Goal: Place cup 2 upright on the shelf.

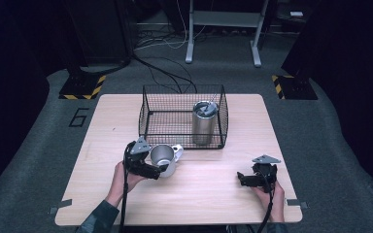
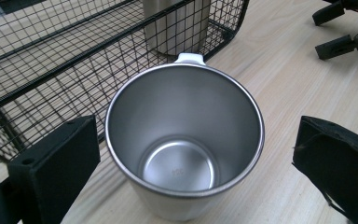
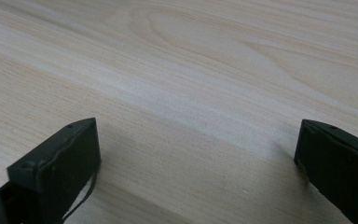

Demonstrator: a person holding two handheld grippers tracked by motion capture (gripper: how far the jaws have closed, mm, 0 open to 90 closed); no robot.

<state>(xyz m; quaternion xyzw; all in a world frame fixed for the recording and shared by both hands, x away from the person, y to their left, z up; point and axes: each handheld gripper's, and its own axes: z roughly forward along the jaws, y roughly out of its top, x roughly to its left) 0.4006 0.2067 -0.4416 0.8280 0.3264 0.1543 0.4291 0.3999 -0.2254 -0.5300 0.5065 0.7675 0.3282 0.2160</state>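
Observation:
A steel mug (image 1: 164, 158) with a white handle stands upright and empty on the wooden table (image 1: 199, 199), just in front of a black wire basket (image 1: 182, 87). My left gripper (image 1: 161, 166) is open, its jaws on either side of the mug (image 2: 184, 135) with a gap on both sides. In the left gripper view the left gripper (image 2: 196, 140) looks down into the mug. My right gripper (image 1: 242, 179) rests low at the front right, open, nothing between the jaws of the right gripper (image 3: 196, 140) but bare wood.
A lidded steel tumbler (image 1: 204, 124) stands inside the basket (image 2: 51, 70) at its right end, behind the mug. The right gripper (image 2: 340, 28) lies to the mug's right. Beyond the table are floor cables (image 1: 165, 73), a metal stand (image 1: 223, 29) and hazard-striped bases (image 1: 82, 87).

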